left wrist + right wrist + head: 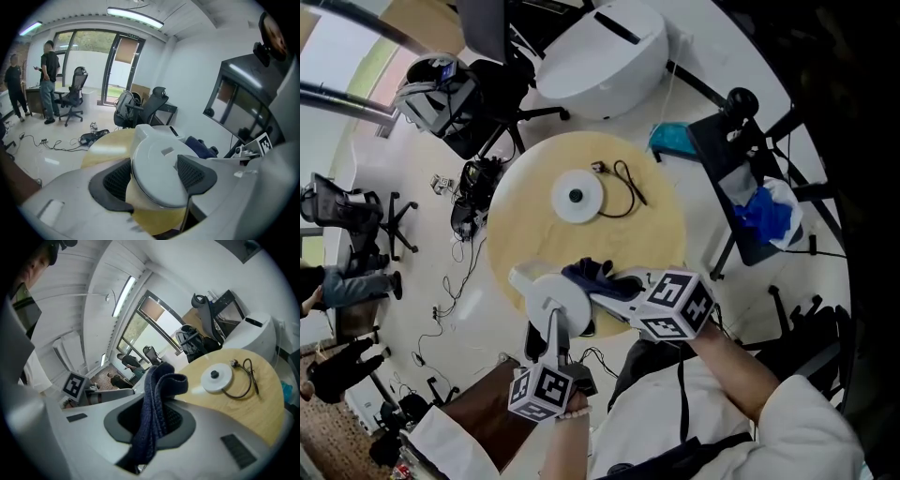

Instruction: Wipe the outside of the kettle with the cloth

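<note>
A white kettle (555,298) hangs over the near edge of the round wooden table (656,234), its spout pointing left. My left gripper (557,326) grips it from below, and in the left gripper view both black pads (194,172) press on the kettle's (154,154) sides. My right gripper (602,286) is shut on a dark blue cloth (591,272), held at the kettle's right side. In the right gripper view the folded cloth (161,385) stands up between the jaws. The kettle's white base (577,197) and black cord (625,187) lie mid-table.
A big white rounded machine (600,56) stands beyond the table. To the right, a black stand holds a blue bag (769,216). Office chairs (356,216), a backpack (473,192) and floor cables lie left. People (47,79) stand far off.
</note>
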